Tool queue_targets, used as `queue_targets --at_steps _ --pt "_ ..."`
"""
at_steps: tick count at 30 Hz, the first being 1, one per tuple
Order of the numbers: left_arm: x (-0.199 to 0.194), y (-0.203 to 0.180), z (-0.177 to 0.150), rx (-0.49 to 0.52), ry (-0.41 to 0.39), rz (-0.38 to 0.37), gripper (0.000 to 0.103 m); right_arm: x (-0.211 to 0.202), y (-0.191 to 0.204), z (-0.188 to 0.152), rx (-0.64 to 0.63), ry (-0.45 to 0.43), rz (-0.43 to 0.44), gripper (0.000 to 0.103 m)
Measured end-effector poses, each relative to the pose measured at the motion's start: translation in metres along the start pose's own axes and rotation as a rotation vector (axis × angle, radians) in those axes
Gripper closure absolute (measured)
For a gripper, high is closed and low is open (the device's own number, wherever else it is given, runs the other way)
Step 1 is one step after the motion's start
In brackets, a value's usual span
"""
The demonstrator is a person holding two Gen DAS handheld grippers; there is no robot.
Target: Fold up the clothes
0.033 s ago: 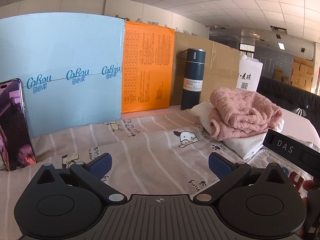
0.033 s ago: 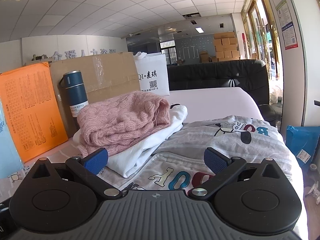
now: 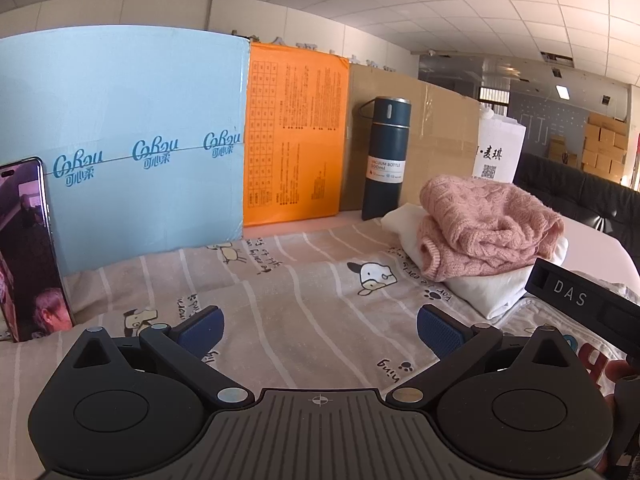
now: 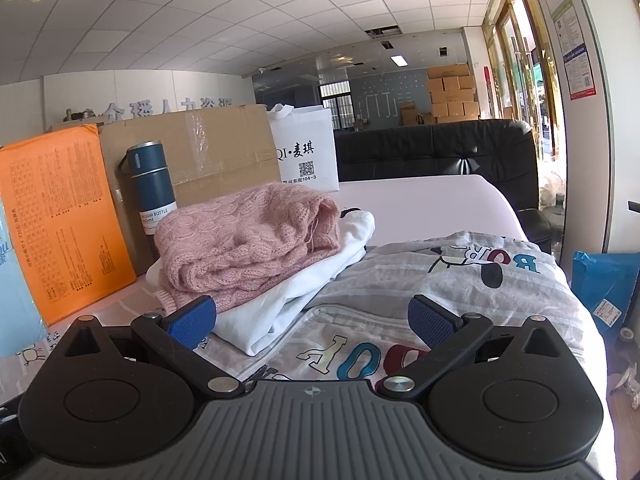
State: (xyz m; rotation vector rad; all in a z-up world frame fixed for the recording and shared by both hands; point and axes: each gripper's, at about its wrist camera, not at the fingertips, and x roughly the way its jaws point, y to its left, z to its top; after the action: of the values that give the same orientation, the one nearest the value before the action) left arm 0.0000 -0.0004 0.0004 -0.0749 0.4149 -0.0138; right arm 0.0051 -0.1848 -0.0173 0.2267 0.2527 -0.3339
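Clothes sat folded on the table: a pink sweater (image 4: 248,240) on a white garment (image 4: 280,304), beside a printed grey garment (image 4: 460,280). We held the left gripper (image 3: 318,330) and right gripper (image 4: 312,320) wide apart, gripping nothing.

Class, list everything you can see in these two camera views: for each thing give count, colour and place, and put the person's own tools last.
Pink cable-knit sweater: one, pink, folded on the white garment.
White folded garment: one, white, under the sweater.
Striped cartoon-print cloth: one, beige and white, spread below both grippers.
Dark blue vacuum bottle: one, upright behind the clothes.
Orange printed box: one, at the back.
Light blue box: one, back left.
Brown cardboard box: one, behind the bottle.
White paper bag: one, back right.
Smartphone: one, propped at far left.
Left gripper: jaws open, empty.
Right gripper: jaws open, empty.
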Motion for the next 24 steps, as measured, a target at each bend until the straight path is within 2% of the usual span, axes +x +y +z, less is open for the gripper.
queue_targets --at_steps 24 --pt "-0.0009 0.0017 -0.0002 -0.006 -0.009 0.005 0.000 -0.0021 -0.0007 0.0006 0.006 -0.009 0.004 0.000"
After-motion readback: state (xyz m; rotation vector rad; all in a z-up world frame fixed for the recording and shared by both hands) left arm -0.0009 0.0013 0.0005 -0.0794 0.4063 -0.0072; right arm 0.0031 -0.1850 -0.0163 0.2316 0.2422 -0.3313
